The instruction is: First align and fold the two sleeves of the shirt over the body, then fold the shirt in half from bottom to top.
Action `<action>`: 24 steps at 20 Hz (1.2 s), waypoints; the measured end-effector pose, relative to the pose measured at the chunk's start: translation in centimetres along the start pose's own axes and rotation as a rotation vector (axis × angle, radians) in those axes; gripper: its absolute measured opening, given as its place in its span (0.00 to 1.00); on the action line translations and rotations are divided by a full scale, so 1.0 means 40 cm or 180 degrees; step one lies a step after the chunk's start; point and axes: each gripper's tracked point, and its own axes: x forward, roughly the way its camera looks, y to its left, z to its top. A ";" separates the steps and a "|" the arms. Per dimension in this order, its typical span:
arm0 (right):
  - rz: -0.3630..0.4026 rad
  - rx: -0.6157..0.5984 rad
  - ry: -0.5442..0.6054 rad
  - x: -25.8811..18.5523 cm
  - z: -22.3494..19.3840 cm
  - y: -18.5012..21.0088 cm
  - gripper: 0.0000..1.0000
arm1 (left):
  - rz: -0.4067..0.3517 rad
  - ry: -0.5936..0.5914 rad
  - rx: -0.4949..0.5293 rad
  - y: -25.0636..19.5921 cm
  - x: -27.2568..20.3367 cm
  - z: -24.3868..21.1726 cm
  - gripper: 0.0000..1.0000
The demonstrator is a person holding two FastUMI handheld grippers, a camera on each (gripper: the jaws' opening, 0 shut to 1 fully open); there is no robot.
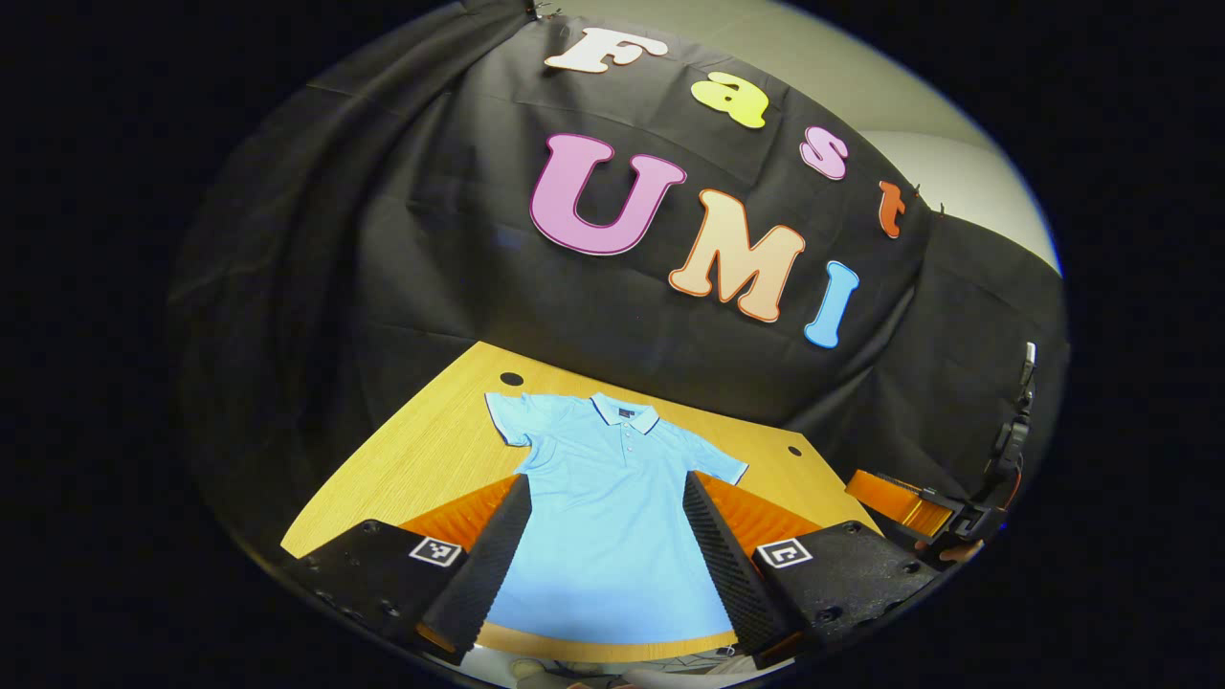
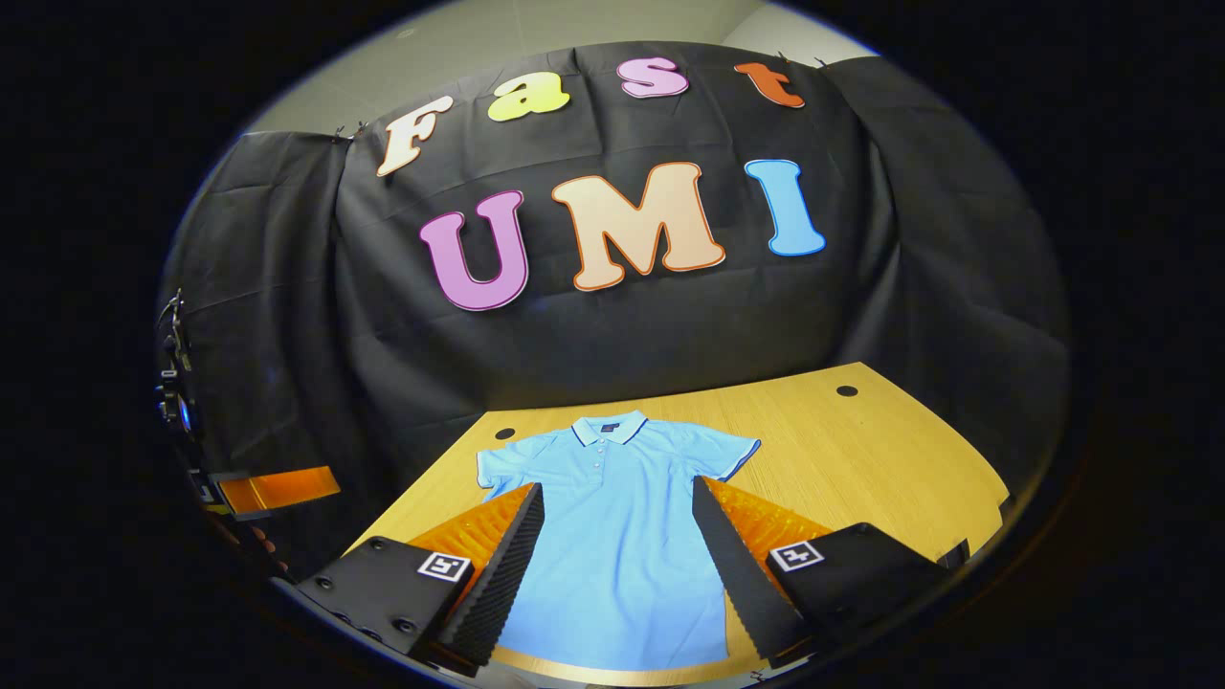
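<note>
Shirt flat on table; both hand-held grippers hover above, fingers apart.

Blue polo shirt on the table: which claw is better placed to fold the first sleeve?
Right, narrowly. The right claw faces the light blue polo shirt squarely, both sleeves just beyond its open fingers. The left claw, also open, sees it slanted, one sleeve farther off.
</note>
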 end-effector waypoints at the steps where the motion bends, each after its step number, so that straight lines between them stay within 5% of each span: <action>1: -0.0026 -0.0021 -0.0021 0.024 0.009 -0.012 0.97 | -0.0037 -0.0011 0.0014 -0.001 0.004 0.004 0.96; 6: -0.0120 -0.0115 0.0042 0.207 0.029 -0.114 0.97 | 0.0024 0.0099 -0.0071 0.009 0.052 -0.001 0.95; 12: -0.0252 -0.0096 0.0356 0.489 0.003 -0.290 0.97 | 0.0473 0.0103 -0.0040 0.046 0.143 0.037 0.96; 24: -0.0555 0.0038 0.1025 0.919 -0.222 -0.563 0.97 | 0.1021 0.0400 -0.0026 0.047 0.231 -0.004 0.96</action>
